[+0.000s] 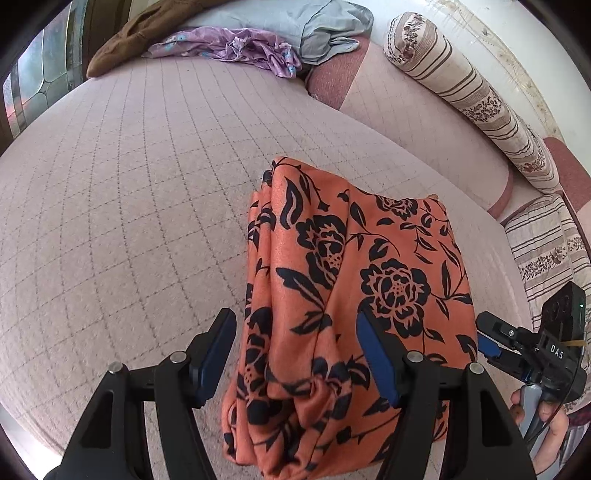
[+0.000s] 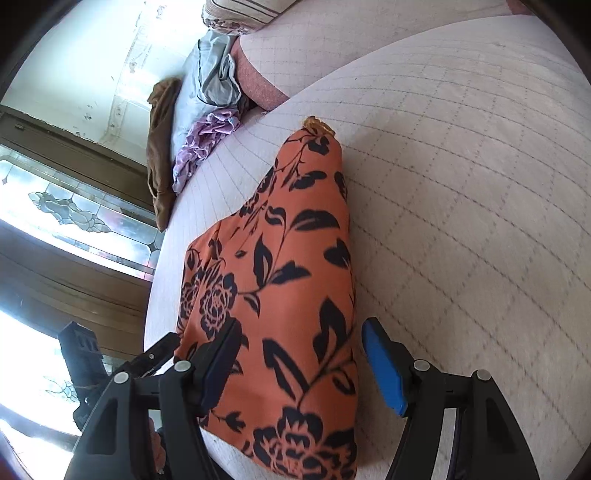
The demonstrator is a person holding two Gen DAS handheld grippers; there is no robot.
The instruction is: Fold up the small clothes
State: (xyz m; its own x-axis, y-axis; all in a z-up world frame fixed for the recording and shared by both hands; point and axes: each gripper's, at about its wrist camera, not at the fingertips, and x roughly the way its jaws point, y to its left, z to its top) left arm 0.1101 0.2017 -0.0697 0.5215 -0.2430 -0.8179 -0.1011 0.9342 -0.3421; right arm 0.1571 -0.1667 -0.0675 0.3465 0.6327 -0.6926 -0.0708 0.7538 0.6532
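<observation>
An orange garment with a black flower print (image 1: 354,295) lies bunched and partly folded on the pink quilted bed (image 1: 129,203). My left gripper (image 1: 299,354) is open, its blue-padded fingers either side of the garment's near edge. My right gripper (image 2: 303,365) is also open over the same garment (image 2: 280,280), fingers straddling the cloth. The right gripper also shows at the right edge of the left wrist view (image 1: 491,339), beside the garment. Neither grips the cloth.
A pile of other clothes lies at the far end of the bed: purple (image 1: 240,48), grey-blue (image 1: 295,22) and brown (image 1: 125,40). A striped bolster (image 1: 465,92) and cushions line the right side. A stained-glass window (image 2: 66,210) is beyond the bed edge.
</observation>
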